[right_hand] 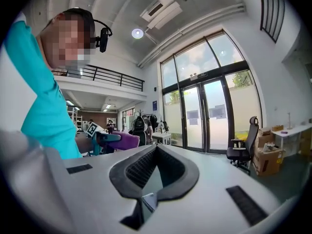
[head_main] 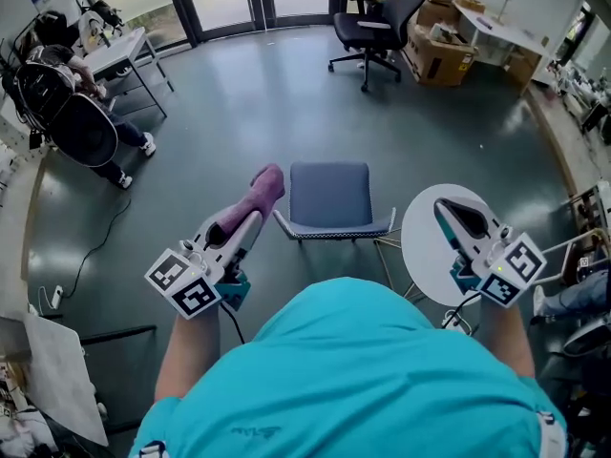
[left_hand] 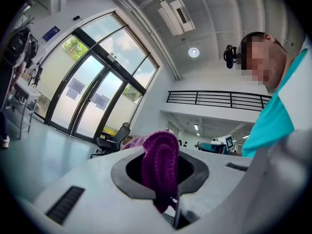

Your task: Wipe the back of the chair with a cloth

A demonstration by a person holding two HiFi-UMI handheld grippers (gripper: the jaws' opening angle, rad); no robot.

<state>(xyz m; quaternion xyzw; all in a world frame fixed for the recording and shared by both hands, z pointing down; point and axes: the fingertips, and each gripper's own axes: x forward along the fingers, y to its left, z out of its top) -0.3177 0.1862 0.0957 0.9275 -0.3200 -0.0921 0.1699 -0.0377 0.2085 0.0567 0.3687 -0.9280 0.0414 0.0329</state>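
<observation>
Head view suggests the wiping has not begun: the purple cloth (head_main: 260, 191) is pinched in the left tongs (head_main: 246, 225), held in the air just beside the blue chair (head_main: 329, 198) at its left edge, apparently clear of the backrest. The right tongs (head_main: 451, 210) are pressed together and empty above the round white tabletop (head_main: 425, 265).

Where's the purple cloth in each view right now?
Head view: purple cloth left of centre, in the left tongs, beside the blue chair.
Left gripper view: cloth at centre, between the jaws.
Right gripper view: cloth small, left of centre.
Shared landmark: black office chair.
</observation>
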